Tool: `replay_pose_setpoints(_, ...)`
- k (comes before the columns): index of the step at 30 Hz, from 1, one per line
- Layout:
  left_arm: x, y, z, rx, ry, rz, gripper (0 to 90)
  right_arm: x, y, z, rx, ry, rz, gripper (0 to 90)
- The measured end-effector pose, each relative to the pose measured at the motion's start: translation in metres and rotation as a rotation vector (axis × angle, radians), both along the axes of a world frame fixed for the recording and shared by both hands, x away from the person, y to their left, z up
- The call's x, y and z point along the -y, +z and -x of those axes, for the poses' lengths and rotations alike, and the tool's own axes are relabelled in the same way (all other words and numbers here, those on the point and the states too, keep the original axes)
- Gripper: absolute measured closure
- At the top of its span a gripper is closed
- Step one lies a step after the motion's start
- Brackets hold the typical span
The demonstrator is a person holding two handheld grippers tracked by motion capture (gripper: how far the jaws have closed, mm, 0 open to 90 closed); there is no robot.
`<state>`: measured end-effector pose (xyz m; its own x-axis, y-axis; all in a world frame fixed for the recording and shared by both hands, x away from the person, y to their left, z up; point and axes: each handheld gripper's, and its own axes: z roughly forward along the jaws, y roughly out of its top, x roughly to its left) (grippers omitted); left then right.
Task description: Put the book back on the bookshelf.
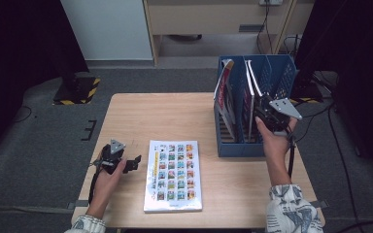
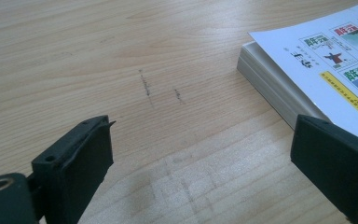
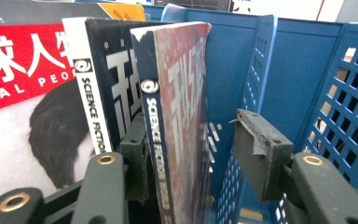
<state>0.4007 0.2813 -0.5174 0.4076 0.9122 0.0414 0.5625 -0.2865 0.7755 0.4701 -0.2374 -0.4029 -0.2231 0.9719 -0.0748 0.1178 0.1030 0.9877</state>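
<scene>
Wooden table (image 1: 175,116), grey carpet around. Blue file rack (image 1: 277,73) at right edge holds upright magazines: red-cover magazine (image 3: 23,70), two science fiction magazines. Right gripper (image 3: 191,154) jaws apart, nearer science fiction magazine (image 3: 182,116) between them, unpressed. Left gripper (image 2: 200,163) wide open, empty, beside flat picture book (image 1: 173,174). Magazine bottoms hidden.

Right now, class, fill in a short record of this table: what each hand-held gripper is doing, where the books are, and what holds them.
Left hand-held gripper: open, over the table, beside the flat book
Right hand-held gripper: open, jaws astride an upright magazine, right pad clear of it
Rack: blue, with dividers, holds several upright magazines
</scene>
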Motion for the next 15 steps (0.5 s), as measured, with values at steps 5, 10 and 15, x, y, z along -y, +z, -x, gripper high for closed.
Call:
replay_pose_setpoints(5,0.002,-0.001,-0.001,-0.002,-0.007,-0.008,5.1,0.004,-0.001,0.005,-0.017,0.005,-0.02,45.7)
replay_pose_setpoints(10,0.001,0.0,0.0,-0.002,-0.004,-0.005,5.0,0.006,-0.002,0.011,-0.041,0.022,-0.024,42.3)
replay_pose_setpoints(15,0.001,0.001,0.0,0.003,-0.002,-0.001,5.0,0.007,-0.003,0.016,-0.045,0.028,-0.023,40.7)
